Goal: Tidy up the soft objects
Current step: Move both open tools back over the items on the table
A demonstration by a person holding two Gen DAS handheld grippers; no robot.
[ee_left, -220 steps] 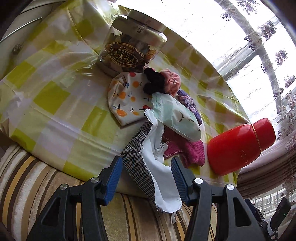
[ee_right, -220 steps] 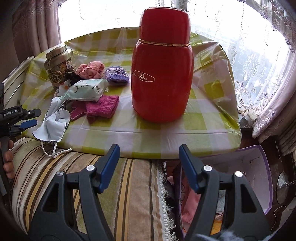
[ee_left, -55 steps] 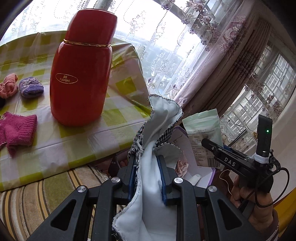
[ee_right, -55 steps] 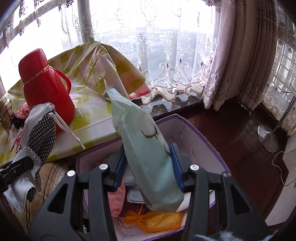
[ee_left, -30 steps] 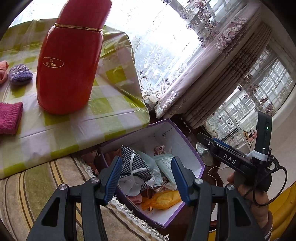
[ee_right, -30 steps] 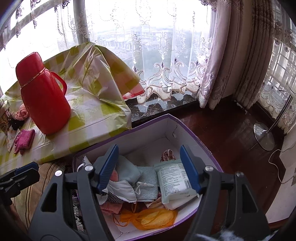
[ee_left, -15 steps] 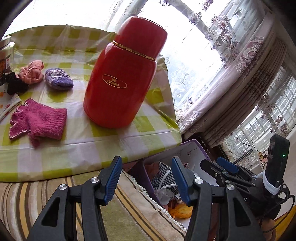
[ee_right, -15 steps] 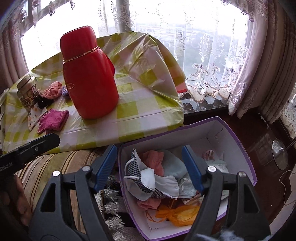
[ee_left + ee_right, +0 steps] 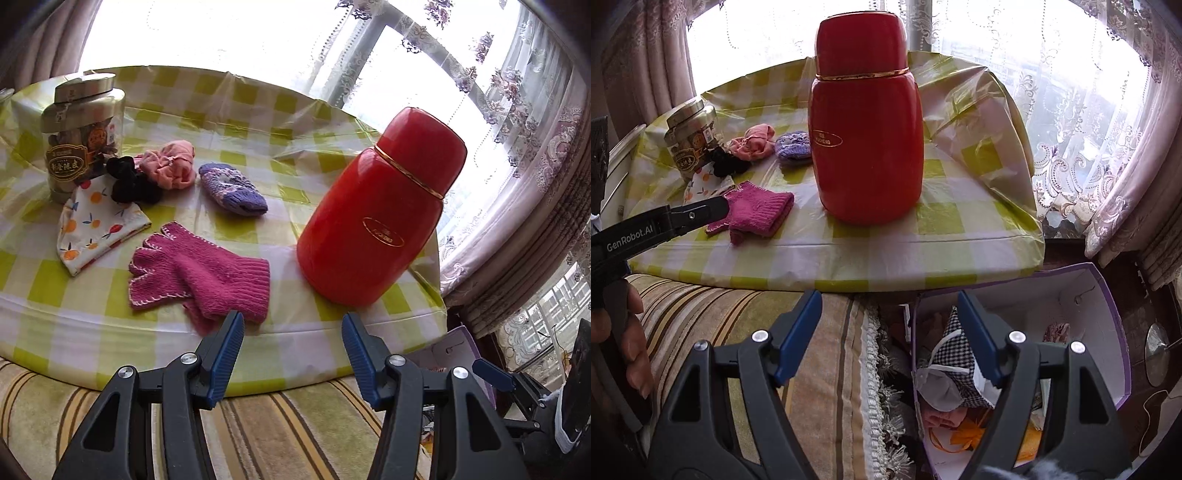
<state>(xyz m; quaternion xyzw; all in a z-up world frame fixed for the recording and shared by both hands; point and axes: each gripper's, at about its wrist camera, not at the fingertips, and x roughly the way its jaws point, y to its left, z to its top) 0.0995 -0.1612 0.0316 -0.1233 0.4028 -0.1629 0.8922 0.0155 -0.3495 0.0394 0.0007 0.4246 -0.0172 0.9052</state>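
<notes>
Both empty, open-jawed grippers swung tableward; purple box (image 9: pixel 1108 295) holds checked cloth (image 9: pixel 955 354), jar (image 9: pixel 79 136) lidded.

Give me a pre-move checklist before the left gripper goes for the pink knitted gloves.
1. Left gripper empty, jaws apart: ok.
2. Pink knitted gloves unobstructed at the checked table's near edge: ok.
3. Red vacuum flask standing clear of the gloves: ok.
4. Right gripper empty: ok.
5. Purple-rimmed cardboard box open with room for more: ok.
6. Gloves lying as a pair to be lifted together: cannot tell.
</notes>
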